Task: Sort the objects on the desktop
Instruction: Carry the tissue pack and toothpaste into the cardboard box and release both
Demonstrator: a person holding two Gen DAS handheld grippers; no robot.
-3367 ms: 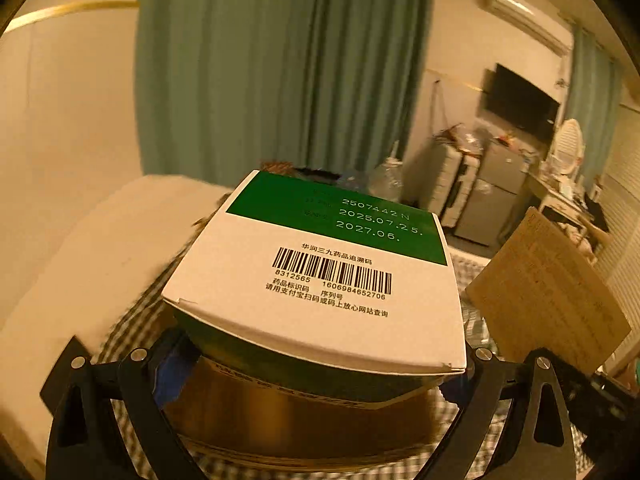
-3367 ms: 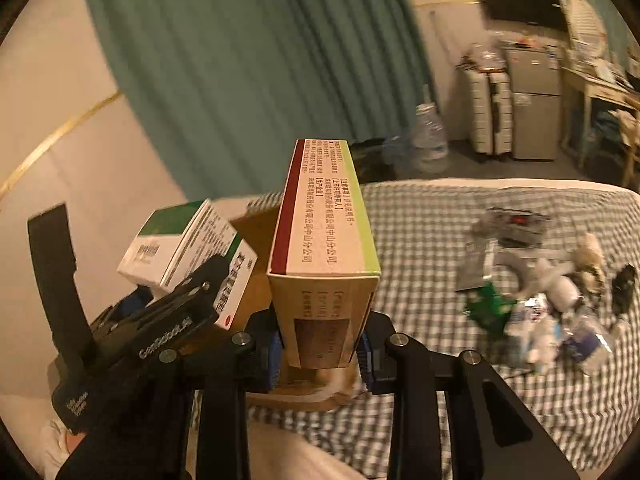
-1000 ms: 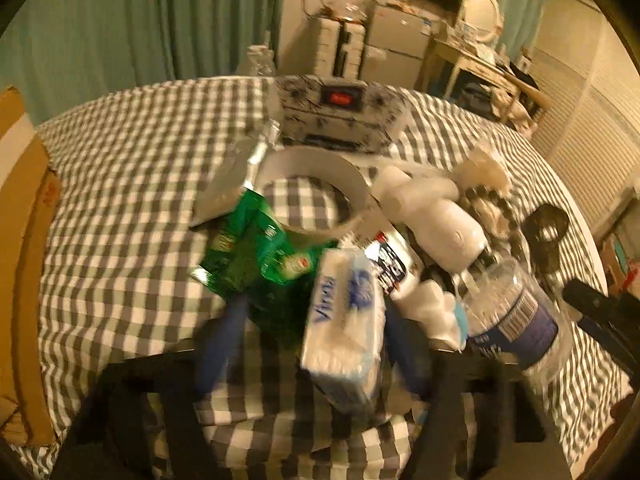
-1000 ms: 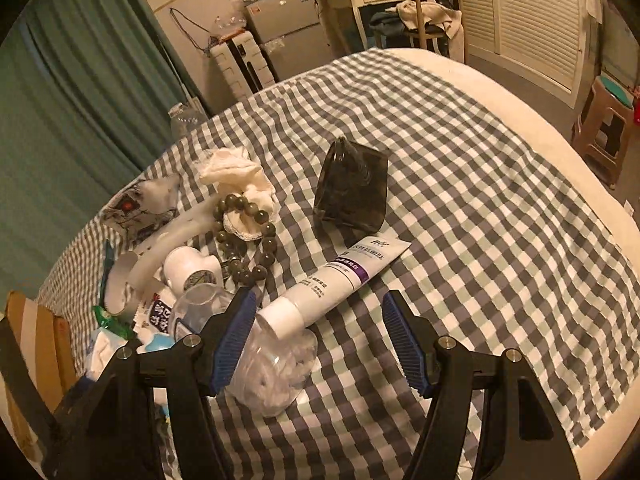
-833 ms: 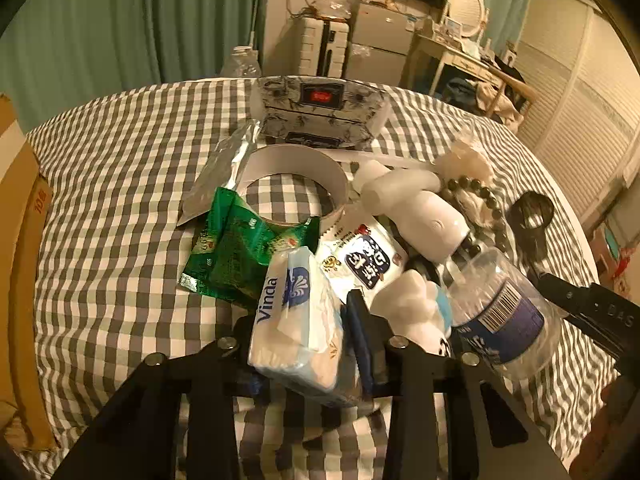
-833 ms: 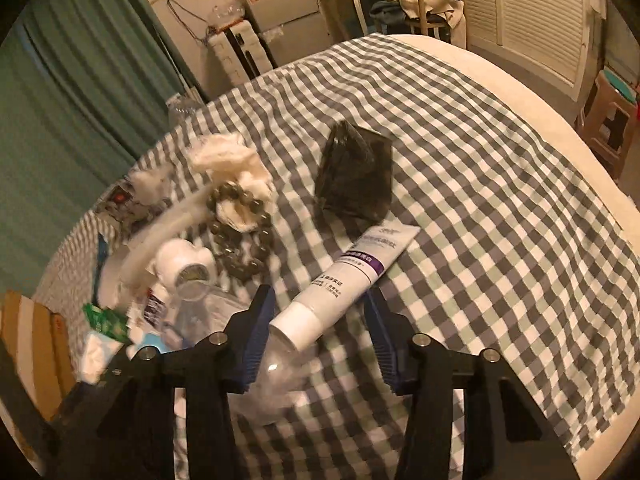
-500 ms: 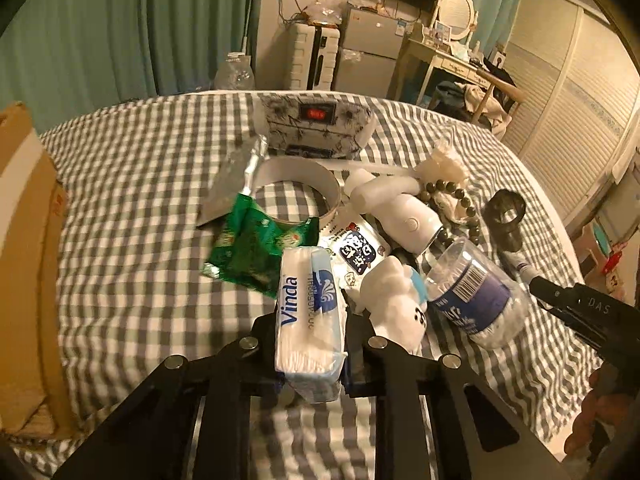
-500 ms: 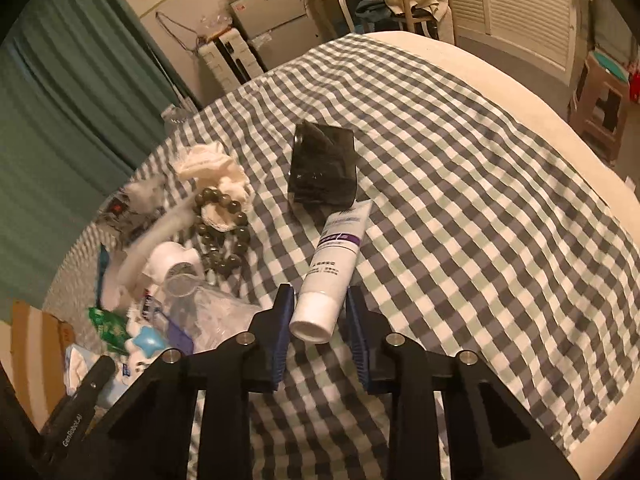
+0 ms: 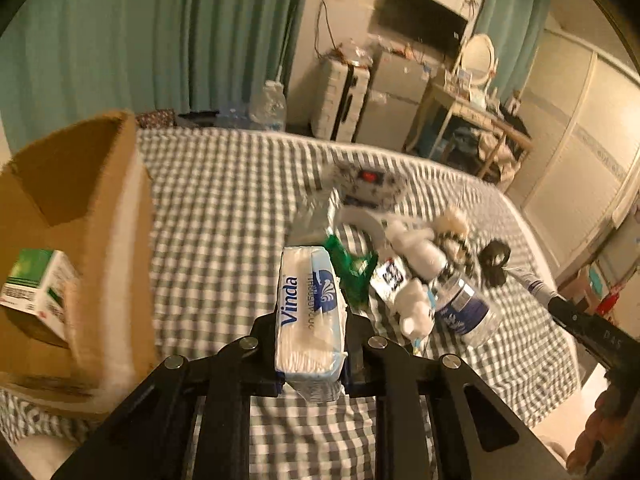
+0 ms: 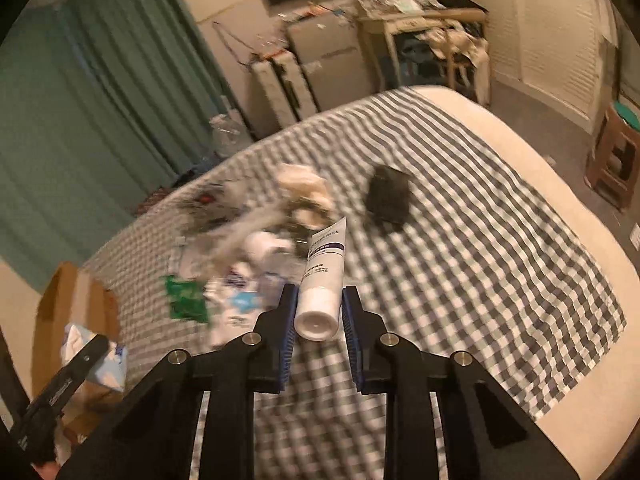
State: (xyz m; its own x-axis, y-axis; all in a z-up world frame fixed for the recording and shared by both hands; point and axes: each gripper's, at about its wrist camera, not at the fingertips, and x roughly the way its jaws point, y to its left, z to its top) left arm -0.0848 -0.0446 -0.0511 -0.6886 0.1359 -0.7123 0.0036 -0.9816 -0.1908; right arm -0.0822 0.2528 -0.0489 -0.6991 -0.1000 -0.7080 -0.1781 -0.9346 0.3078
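The left gripper (image 9: 310, 344) is clamped on a tissue pack (image 9: 309, 300), its two fingers pressing the long sides so the pack stands on edge above the checked bed cover (image 9: 224, 216), clear of it. The right gripper (image 10: 319, 316) is closed around the capped end of a white tube (image 10: 324, 280); the tube points away from the camera and is lifted off the cover.

In the left wrist view a cardboard box (image 9: 108, 240) sits at the left edge of the bed, just beside the held pack, and a green and white medicine box (image 9: 34, 284) lies inside it. Past the pack, near the middle of the bed, lies a loose heap: a green packet (image 9: 352, 268) closest, then a clear plastic bottle (image 9: 460, 308) with a blue label on its side, and a white bottle (image 9: 416, 248) beyond them. A string of beads (image 9: 460, 240) and a small black object (image 9: 496, 260) lie on the right of the heap, the black one slightly apart. At the far side of the heap is a patterned pouch (image 9: 368, 184) with a red spot.

The right wrist view is blurred, but the same heap shows to the left of the tube, and the tissue pack is over the box at the lower left
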